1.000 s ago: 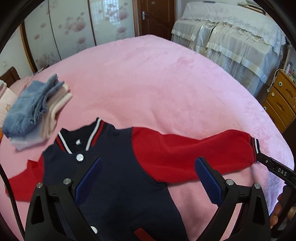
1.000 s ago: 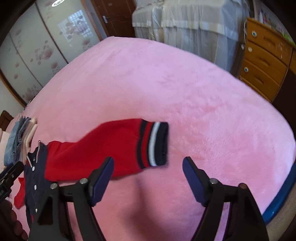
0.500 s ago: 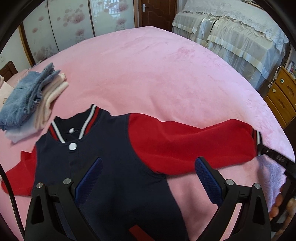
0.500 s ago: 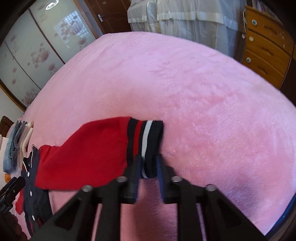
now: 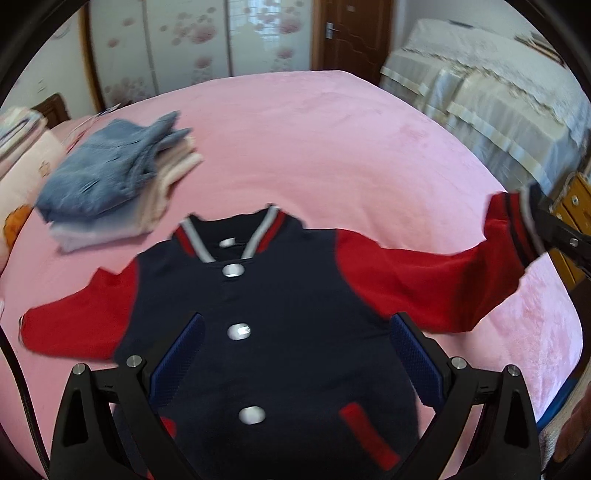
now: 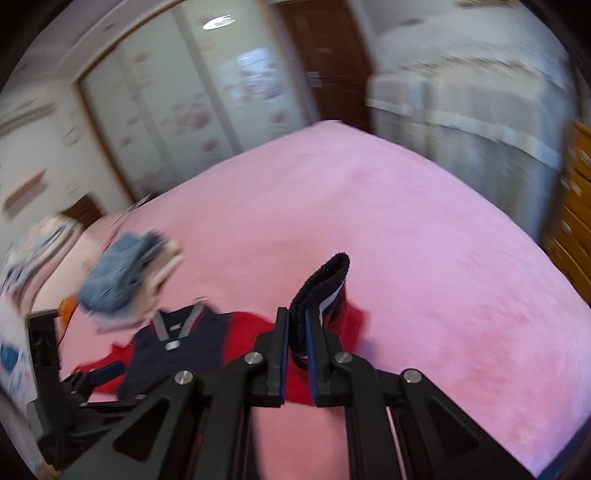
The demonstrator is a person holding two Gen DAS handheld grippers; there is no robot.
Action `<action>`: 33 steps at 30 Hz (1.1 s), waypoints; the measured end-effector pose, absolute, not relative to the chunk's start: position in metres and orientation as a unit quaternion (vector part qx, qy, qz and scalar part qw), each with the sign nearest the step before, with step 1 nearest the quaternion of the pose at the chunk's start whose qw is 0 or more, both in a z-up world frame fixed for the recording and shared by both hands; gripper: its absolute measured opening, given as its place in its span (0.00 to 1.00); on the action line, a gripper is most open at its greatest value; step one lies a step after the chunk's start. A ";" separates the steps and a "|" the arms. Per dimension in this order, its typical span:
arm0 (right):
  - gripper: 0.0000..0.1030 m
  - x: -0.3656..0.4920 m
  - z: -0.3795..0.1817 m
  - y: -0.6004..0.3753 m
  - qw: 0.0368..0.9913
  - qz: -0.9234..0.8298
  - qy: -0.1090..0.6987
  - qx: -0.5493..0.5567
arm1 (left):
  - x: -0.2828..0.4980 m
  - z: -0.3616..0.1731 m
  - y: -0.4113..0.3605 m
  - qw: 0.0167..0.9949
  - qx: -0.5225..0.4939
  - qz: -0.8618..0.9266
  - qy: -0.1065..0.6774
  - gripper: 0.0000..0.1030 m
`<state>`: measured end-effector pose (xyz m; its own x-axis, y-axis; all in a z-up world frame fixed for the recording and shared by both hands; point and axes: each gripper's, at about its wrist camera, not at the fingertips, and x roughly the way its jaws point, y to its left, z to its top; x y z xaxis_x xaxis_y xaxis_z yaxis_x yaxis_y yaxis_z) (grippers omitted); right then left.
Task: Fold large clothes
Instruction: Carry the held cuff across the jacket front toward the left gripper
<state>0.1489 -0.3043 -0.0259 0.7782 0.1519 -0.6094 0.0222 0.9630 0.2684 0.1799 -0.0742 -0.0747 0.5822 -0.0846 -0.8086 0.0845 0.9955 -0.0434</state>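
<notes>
Varsity jacket (image 5: 295, 332), navy body with red sleeves, spread front-up on the pink bed (image 5: 332, 147), three pale snap buttons down the placket and a striped collar at the far end. Right hand-held gripper (image 6: 297, 350) pinching the striped sleeve cuff (image 6: 325, 280), blue pads pressed flat against the knit on both sides, dark cuff edge standing up above the fingertips. Jaws just closed onto that cuff. Seen from the left wrist view, same cuff (image 5: 517, 225) raised off the blanket at the right edge, clamped by the black tip of the right hand-held gripper (image 5: 550, 225), red sleeve (image 5: 424, 284) hanging in a sagging arc back down to the shoulder. Left hand-held gripper (image 5: 295, 354) spread wide above the jacket's chest, blue pads (image 5: 177, 354) on either side of the middle snap, nothing between them, not clearly touching the cloth. Other red sleeve (image 5: 81, 314) lying flat on the blanket toward the left. Beyond the collar, near but apart, a folded stack of clothes (image 5: 118, 177) with blue denim on top and pale pieces beneath. Farther back, wardrobe doors with a floral print (image 5: 177, 48), a brown door (image 5: 354, 33), and a second bed under a cream cover (image 5: 498, 92). Wooden drawers (image 6: 576, 229) at the right edge. Heavy motion blur in the right wrist view.
</notes>
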 end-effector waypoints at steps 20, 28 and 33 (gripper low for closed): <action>0.44 0.196 -0.124 -0.153 0.869 0.158 0.460 0.094 | 0.176 -0.139 0.038 0.861 -0.087 -0.044 0.499 0.96; 0.44 0.161 -0.108 -0.206 0.884 0.120 0.435 0.125 | 0.199 -0.146 0.008 0.846 -0.140 -0.143 0.495 0.72; 0.44 0.148 -0.119 -0.222 0.877 0.112 0.445 0.145 | 0.224 -0.170 0.001 0.824 -0.162 -0.158 0.520 0.50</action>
<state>0.1476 -0.2219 -0.1192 0.5790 0.3247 -0.7479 -0.0672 0.9332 0.3531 0.2236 0.0012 -0.1703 0.4098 -0.4286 -0.8053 0.0925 0.8977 -0.4307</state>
